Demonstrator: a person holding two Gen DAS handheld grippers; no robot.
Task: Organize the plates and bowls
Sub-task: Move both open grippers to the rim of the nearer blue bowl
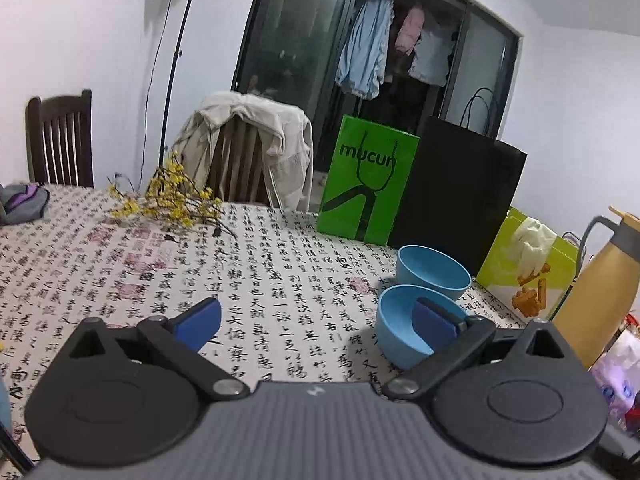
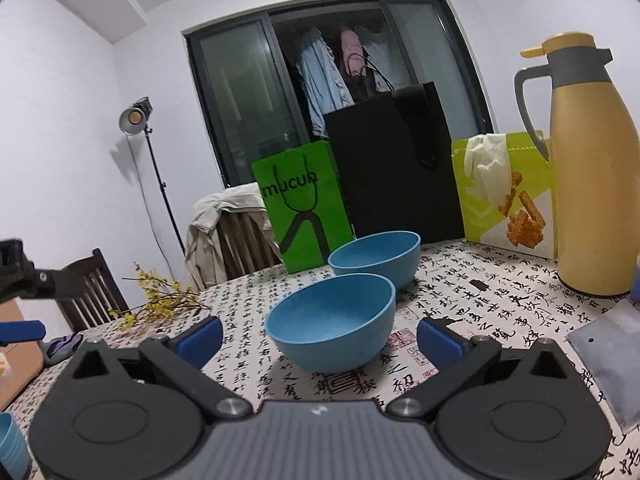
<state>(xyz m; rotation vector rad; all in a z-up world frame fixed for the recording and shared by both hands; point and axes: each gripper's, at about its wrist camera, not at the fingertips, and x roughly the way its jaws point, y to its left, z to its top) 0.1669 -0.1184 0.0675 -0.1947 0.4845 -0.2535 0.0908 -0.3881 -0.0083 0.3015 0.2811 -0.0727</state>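
Two blue bowls stand on your calligraphy-print tablecloth (image 2: 500, 280), the near bowl (image 2: 332, 322) just in front of the far bowl (image 2: 376, 256), both upright and close together before the green bag (image 2: 300, 216) and black bag (image 2: 396, 168). Your right gripper (image 2: 319, 338) is spread wide and holds nothing, the near bowl sitting just ahead between its blue pads. Your left gripper (image 1: 316, 320) is likewise spread and empty, its right pad (image 1: 434, 318) overlapping the near bowl (image 1: 396, 328) in view, contact uncertain; a yellow thermos (image 2: 592, 176) stands at right.
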